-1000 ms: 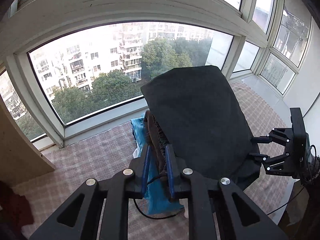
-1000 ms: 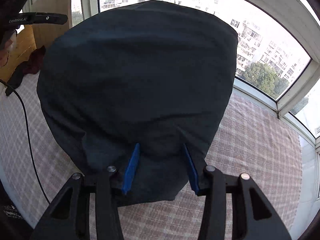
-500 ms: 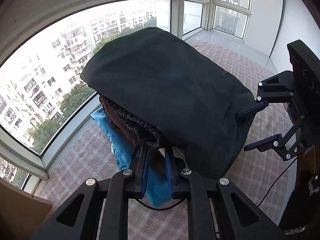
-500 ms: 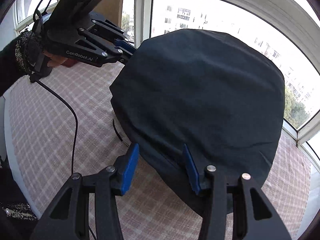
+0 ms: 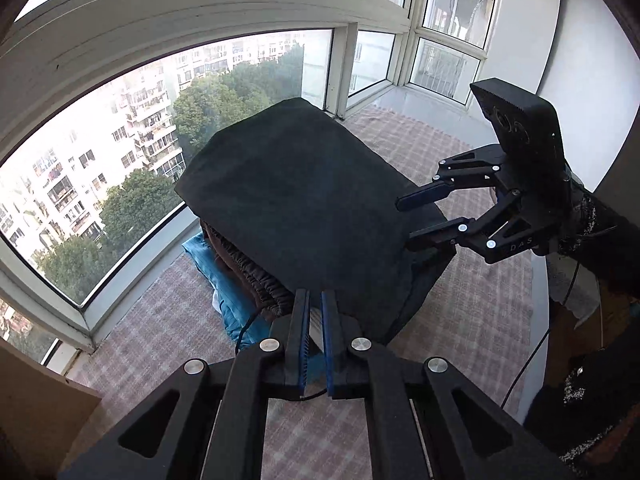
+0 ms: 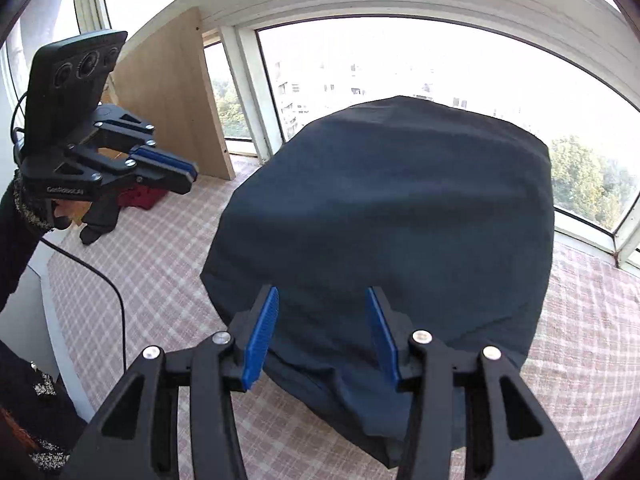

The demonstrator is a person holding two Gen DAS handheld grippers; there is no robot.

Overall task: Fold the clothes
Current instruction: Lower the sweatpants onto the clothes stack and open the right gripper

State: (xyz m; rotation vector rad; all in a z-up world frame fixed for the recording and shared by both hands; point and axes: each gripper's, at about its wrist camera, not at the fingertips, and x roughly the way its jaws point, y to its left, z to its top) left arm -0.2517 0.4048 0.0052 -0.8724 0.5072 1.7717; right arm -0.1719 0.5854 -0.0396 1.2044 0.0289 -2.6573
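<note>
Left tool (image 5: 315,303) released waistband, jaws closing empty; dark garment (image 5: 304,200) just ahead.

"GenRobot.AI" stands in white on the left gripper (image 6: 176,172); "DAS" on the right gripper (image 5: 416,220)

Dark pile fills the middle; open checked cover around it

The tall stack of folded clothes under a dark navy cloth (image 6: 400,232) blocks the centre of the pink-and-white checked cover (image 6: 160,272), close to the white-framed window (image 5: 120,128) behind it. Bare cover lies open in front and to both sides. A black cable (image 6: 116,300) trails across the near left part, and a light wooden panel (image 6: 172,92) with a dark red garment (image 6: 140,198) at its foot closes the far left corner.
</note>
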